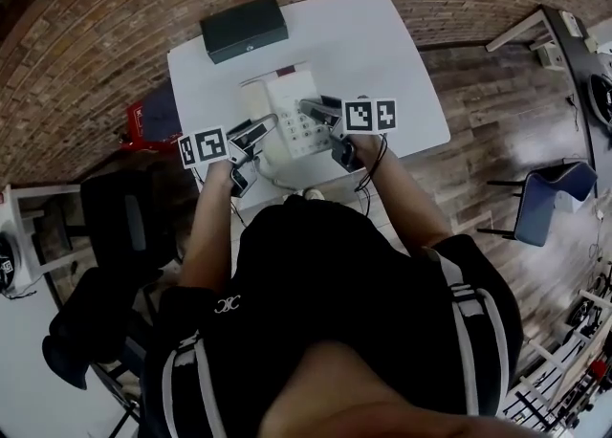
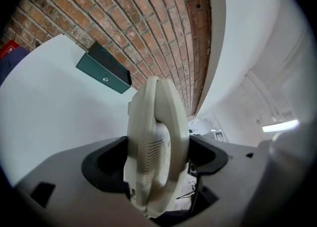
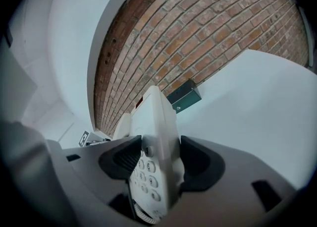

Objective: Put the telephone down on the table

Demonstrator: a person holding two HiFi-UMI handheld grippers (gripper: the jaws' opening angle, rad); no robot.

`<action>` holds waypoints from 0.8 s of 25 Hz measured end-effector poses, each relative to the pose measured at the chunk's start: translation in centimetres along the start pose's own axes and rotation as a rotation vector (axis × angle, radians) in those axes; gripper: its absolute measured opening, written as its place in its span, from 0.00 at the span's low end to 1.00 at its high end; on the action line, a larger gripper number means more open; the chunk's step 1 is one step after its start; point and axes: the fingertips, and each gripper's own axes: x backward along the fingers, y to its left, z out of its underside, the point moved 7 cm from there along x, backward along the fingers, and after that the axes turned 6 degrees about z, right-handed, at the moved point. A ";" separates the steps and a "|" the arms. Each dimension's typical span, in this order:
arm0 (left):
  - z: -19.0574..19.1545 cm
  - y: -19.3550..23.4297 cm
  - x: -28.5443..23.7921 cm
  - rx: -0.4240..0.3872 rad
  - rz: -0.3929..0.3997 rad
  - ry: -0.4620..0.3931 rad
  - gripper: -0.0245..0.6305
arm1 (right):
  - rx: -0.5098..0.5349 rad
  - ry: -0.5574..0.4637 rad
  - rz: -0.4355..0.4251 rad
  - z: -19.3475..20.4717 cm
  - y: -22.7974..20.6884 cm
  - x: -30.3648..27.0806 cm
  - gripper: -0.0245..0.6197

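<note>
a cream plastic desk telephone (image 1: pixel 287 111) with a grey keypad sits over the near half of the white rectangular table (image 1: pixel 387 54); i cannot tell whether its base touches the top. the left gripper (image 1: pixel 260 126) has its jaws clamped on the handset side, the slotted earpiece between them. the right gripper (image 1: pixel 316 109) has its jaws closed on the keypad edge, the curly cord just below.

at 11 o'clock from the telephone, well apart, lies a dark green flat metal box (image 1: pixel 244 29) with a small round lock. a red object (image 1: pixel 142 123) sits off the table at 9 o'clock, its white lettering too small to read. a blue chair (image 1: pixel 550 197) stands at 4 o'clock. the key digits are too blurred to read.
</note>
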 end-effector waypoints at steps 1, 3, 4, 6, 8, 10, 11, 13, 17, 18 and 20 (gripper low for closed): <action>-0.1 0.8 -0.2 0.015 0.000 0.006 0.61 | -0.009 0.012 0.005 0.1 -0.5 -0.6 0.38; -0.1 2.5 -0.8 0.049 0.001 0.016 0.61 | -0.027 0.037 0.019 0.3 -1.6 -1.8 0.37; -0.1 3.3 -1.1 0.065 0.001 0.020 0.61 | -0.037 0.049 0.026 0.5 -2.2 -2.3 0.37; 0.0 4.9 -1.7 0.095 -0.004 0.030 0.61 | -0.060 0.070 0.037 0.8 -3.4 -3.3 0.37; 0.3 6.1 -2.4 0.120 -0.011 0.045 0.61 | -0.084 0.089 0.045 1.3 -4.6 -4.1 0.37; 0.7 7.0 -3.1 0.138 -0.016 0.065 0.61 | -0.108 0.102 0.053 1.9 -5.6 -4.4 0.37; 0.9 7.4 -3.3 0.146 -0.018 0.075 0.61 | -0.118 0.104 0.057 2.2 -6.1 -4.5 0.37; 1.2 8.1 -3.8 0.162 -0.024 0.090 0.61 | -0.133 0.104 0.062 2.6 -6.8 -4.8 0.37; 1.6 9.1 -4.6 0.190 -0.036 0.104 0.61 | -0.159 0.104 0.069 3.3 -8.1 -5.3 0.37; 1.6 9.3 -4.7 0.190 -0.037 0.109 0.61 | -0.166 0.105 0.068 3.4 -8.4 -5.4 0.38; 1.7 9.6 -5.1 0.187 -0.038 0.117 0.61 | -0.173 0.107 0.064 3.6 -8.9 -5.5 0.38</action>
